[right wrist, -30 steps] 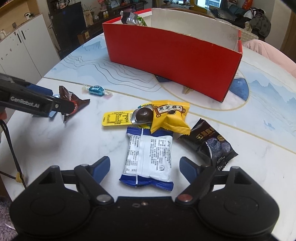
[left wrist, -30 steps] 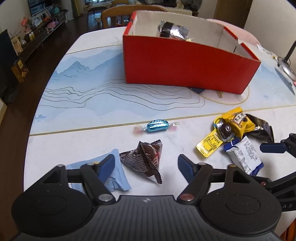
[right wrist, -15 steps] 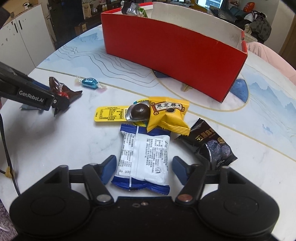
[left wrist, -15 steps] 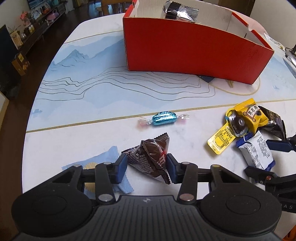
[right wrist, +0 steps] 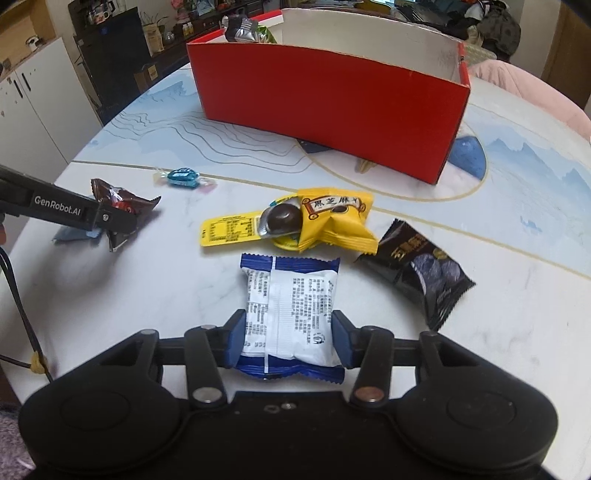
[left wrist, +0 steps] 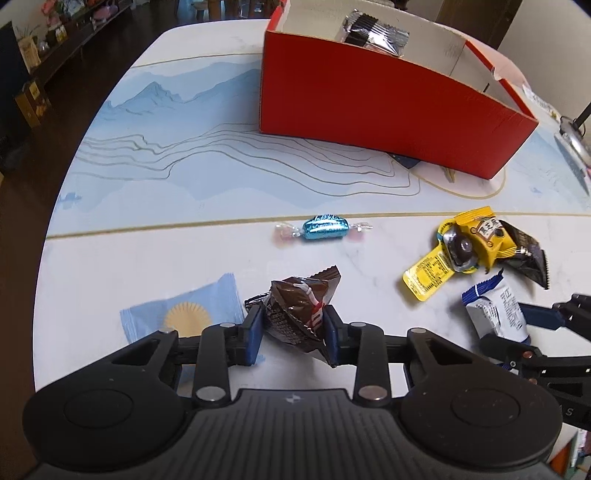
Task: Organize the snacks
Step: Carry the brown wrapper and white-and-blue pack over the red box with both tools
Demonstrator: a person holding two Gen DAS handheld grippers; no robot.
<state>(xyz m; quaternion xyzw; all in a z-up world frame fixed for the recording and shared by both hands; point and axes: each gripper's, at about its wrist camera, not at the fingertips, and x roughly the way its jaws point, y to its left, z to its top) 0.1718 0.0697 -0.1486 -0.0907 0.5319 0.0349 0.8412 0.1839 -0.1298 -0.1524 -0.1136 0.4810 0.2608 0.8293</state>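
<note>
**Both grippers closing on snacks, box waiting at the far side**

While the jaws have just been closing on both sides, each gripper now has a packet between its pads. The left gripper (left wrist: 291, 334) is clamped on the brown crinkled packet (left wrist: 295, 314), its blue pads pressing the wrapper's sides near the table's near edge. The right gripper (right wrist: 286, 341) grips the white-and-blue packet (right wrist: 290, 306) across its near end, pads touching both long edges.

The risk, as I judge it, lies in the wrappers. The brown packet is pinched low on a puffy, slippery foil, so it could squirt out or twist when lifted. The white-and-blue packet is held only by its near end (most of it lies flat on the table beyond the pads), so it may droop or slip out on the way up. It also lies just beside the yellow packet (right wrist: 332, 218), with the black packet (right wrist: 424, 273) near on the right, and a dragging lift could shove those.

Both grippers point steeply down at the table, side by side, left one reaching in from the left of the right wrist view.

The red box (left wrist: 388, 107) stands at the far side, well apart, already holding a silver packet (left wrist: 373, 31). A blue twist candy (left wrist: 325, 229) and a light-blue sachet (left wrist: 184, 310) lie loose.
</note>
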